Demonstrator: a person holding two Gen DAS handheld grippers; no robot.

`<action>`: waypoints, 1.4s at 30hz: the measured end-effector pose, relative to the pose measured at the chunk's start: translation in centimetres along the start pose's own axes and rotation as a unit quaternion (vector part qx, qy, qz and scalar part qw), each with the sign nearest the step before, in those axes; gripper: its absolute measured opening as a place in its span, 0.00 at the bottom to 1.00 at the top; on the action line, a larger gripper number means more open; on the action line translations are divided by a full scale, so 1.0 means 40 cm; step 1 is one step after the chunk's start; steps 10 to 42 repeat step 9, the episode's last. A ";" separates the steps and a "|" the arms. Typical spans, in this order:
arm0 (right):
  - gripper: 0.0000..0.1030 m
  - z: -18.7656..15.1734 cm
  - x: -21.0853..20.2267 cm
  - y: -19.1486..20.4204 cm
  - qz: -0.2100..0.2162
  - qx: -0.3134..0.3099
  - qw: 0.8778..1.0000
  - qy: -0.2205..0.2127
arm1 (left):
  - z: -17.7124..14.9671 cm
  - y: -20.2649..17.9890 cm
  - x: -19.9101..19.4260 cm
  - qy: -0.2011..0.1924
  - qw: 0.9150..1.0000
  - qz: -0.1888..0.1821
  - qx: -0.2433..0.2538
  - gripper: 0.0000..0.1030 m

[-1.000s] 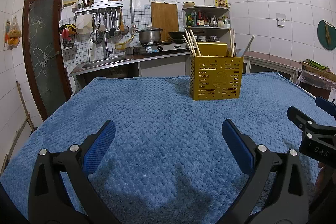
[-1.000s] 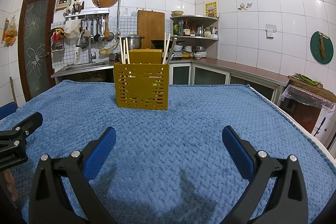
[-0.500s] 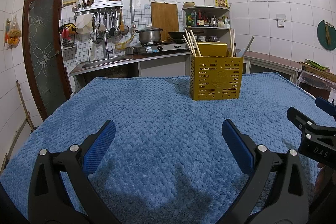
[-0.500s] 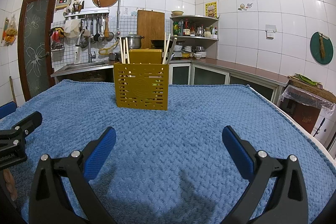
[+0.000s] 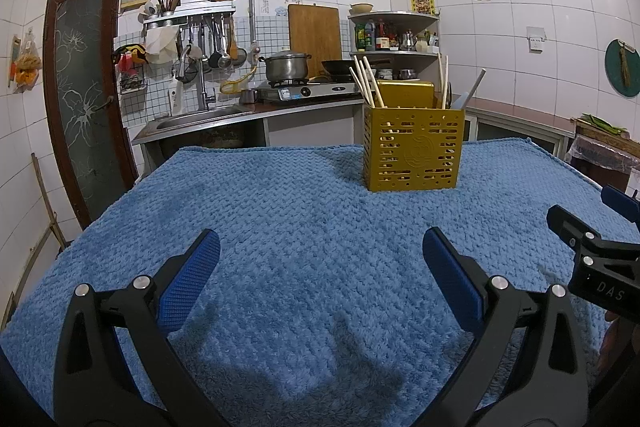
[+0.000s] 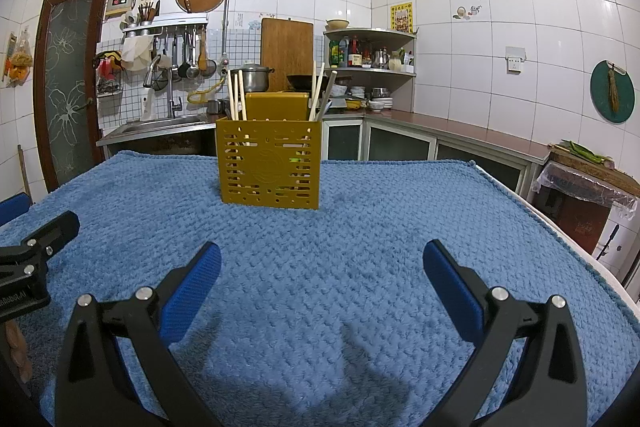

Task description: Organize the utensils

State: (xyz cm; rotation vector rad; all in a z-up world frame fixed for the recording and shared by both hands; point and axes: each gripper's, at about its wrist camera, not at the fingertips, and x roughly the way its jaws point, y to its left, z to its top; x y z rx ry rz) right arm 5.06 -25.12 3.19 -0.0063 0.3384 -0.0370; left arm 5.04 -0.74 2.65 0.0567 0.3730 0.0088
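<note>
caddy [image 5: 414,147] stands upper right of centre on the blue cloth [image 5: 280,219], chopsticks [image 5: 366,83] inside. left gripper [image 5: 320,267] and right gripper [image 6: 322,269] are spread wide, empty. risk: a low reach could snag the cloth and tip the caddy.

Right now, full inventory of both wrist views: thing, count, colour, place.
utensil holder: 1, mustard yellow, slotted, upright on the cloth, far centre
chopsticks: several, pale wood, standing in the holder, leaning at both ends
blue cloth: 1, textured, covers the table
pot: 1, steel, lidded, on the stove behind
cutting board: 1, wood, against the tiled wall
hanging ladles: several, dark, rail above the sink
corner shelf: 1, metal, holds bottles
left gripper: black, blue pads, open, empty, above the cloth
right gripper: same, open, empty
</note>
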 end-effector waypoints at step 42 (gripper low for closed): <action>0.96 0.001 0.000 -0.001 0.000 0.000 1.000 0.000 | 0.000 -0.006 -0.002 0.000 1.000 -0.003 -0.001 0.95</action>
